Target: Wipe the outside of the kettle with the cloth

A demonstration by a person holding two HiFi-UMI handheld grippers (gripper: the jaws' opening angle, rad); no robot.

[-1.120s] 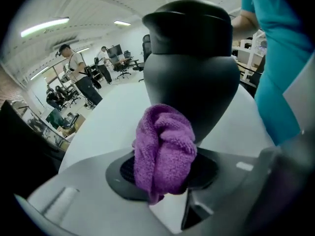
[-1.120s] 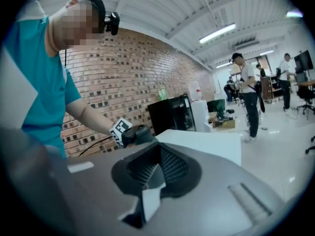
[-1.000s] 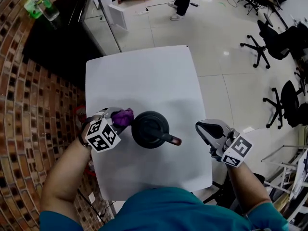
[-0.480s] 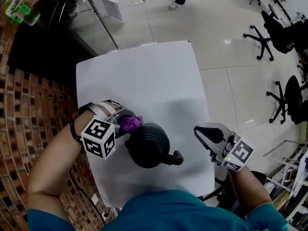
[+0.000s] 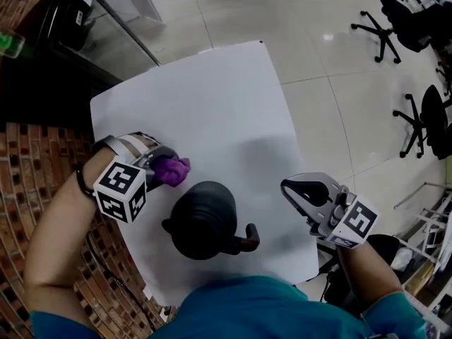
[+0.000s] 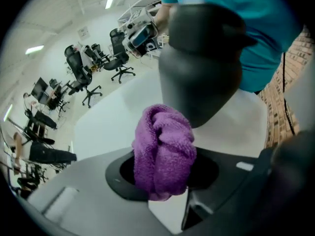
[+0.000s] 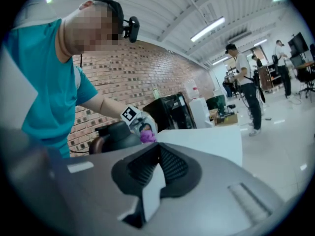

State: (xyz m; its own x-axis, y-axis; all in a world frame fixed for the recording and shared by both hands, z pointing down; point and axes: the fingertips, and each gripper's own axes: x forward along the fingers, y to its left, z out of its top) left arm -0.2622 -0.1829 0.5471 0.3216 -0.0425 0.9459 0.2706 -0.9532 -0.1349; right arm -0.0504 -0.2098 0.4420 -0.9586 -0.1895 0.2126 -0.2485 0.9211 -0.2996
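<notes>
A dark, rounded kettle (image 5: 205,221) stands near the front edge of the white table (image 5: 212,111), its handle (image 5: 248,240) pointing right towards me. My left gripper (image 5: 164,169) is shut on a bunched purple cloth (image 5: 173,169), just off the kettle's far-left side. In the left gripper view the cloth (image 6: 165,149) sticks out of the left gripper (image 6: 165,178) right before the kettle (image 6: 202,68); whether they touch is unclear. My right gripper (image 5: 288,186) hovers to the kettle's right, jaws together and empty. The right gripper view shows the right gripper (image 7: 156,149), the kettle (image 7: 118,136) and the cloth (image 7: 146,136) beyond.
A brick wall (image 5: 49,168) runs along the table's left side, with a black cabinet (image 5: 49,69) at the far left. Office chairs (image 5: 424,126) stand on the tiled floor to the right. People (image 7: 243,77) stand farther back in the room.
The left gripper with the cloth has drawn back from the kettle's upper left side to just off it. The head view has tipped downward. The right gripper has barely moved.
</notes>
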